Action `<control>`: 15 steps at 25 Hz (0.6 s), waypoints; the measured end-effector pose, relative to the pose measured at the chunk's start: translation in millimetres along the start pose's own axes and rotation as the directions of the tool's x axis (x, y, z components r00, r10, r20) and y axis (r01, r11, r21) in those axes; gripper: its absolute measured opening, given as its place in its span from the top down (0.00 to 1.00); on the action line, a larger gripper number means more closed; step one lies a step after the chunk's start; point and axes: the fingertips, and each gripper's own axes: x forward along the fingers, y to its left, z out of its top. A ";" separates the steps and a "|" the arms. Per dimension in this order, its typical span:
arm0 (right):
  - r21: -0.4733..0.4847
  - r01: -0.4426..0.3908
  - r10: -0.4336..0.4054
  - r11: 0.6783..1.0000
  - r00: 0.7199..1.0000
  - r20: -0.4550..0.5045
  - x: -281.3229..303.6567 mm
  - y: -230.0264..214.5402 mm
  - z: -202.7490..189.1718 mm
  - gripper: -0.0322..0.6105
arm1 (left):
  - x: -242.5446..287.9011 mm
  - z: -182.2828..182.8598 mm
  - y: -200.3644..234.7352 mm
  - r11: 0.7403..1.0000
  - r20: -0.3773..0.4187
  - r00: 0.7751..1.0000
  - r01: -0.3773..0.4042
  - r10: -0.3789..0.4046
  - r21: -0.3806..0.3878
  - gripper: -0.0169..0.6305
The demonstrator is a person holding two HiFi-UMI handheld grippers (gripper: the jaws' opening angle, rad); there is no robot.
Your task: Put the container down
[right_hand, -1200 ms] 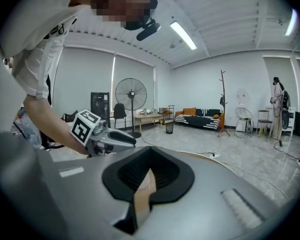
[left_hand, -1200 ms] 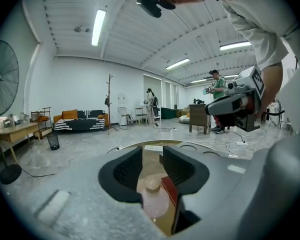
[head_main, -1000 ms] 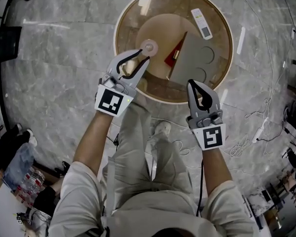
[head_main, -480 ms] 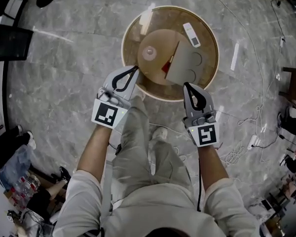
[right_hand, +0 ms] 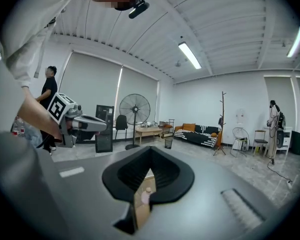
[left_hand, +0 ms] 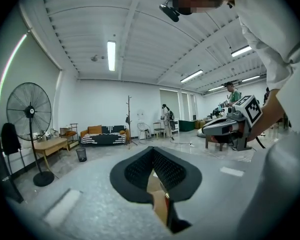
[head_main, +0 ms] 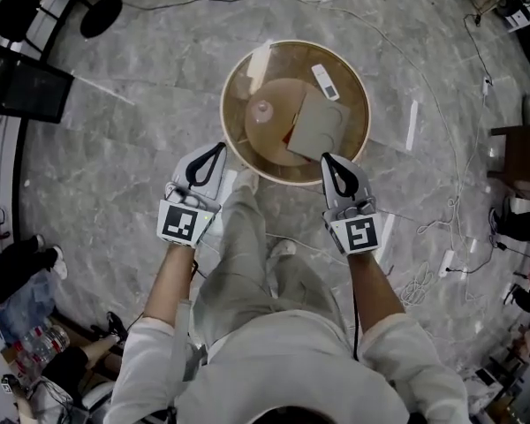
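Note:
The container (head_main: 263, 110), a small pale pink pot, stands by itself on the round wooden table (head_main: 238, 145). In the right gripper view the container (right_hand: 146, 196) shows small through the slit below the jaws. My left gripper (head_main: 220, 147) hangs above the table's near left rim, well short of the container. Its jaws have just been closing and now meet with nothing between them, as the left gripper (left_hand: 152, 149) shows in its own view. My right gripper (head_main: 326, 157) hovers over the near right rim, also shut and empty, and the right gripper (right_hand: 151, 148) points across the room.
A grey board (head_main: 316, 124), a red item (head_main: 291, 134) and a white remote (head_main: 324, 81) also lie on the table. Cables (head_main: 442, 228) trail over the marble floor at the right. A standing fan (left_hand: 29, 115) and a sofa (left_hand: 103, 134) stand far off.
The left gripper, open at the container a second ago, has shut and pulled back from it. Both grippers have risen and drawn toward the person. The container stays on the table.

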 end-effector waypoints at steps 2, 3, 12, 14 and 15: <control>0.009 0.010 -0.010 1.000 1.000 -0.016 -6.7 3.1 7.9 0.95 | -11.6 5.7 -0.9 1.000 -0.003 1.000 -0.012 0.012 0.003 0.97; 0.012 0.013 -0.012 1.000 1.000 -0.014 -9.2 5.3 13.1 0.95 | -16.6 8.0 -1.0 1.000 -0.004 1.000 -0.017 0.017 0.008 0.97; -0.003 0.019 -0.019 1.000 1.000 -0.004 -30.8 11.9 35.5 0.95 | -32.9 33.0 -13.7 0.999 0.010 1.000 -0.028 0.027 0.029 0.97; -0.008 0.018 -0.018 1.000 1.000 -0.007 -33.8 15.9 37.5 0.95 | -38.4 35.6 -15.4 0.999 0.013 1.000 -0.029 0.028 0.032 0.97; -0.006 0.018 -0.018 1.000 1.000 -0.008 -34.4 16.4 38.6 0.95 | -40.1 37.8 -15.4 0.999 0.016 0.999 -0.031 0.031 0.034 0.97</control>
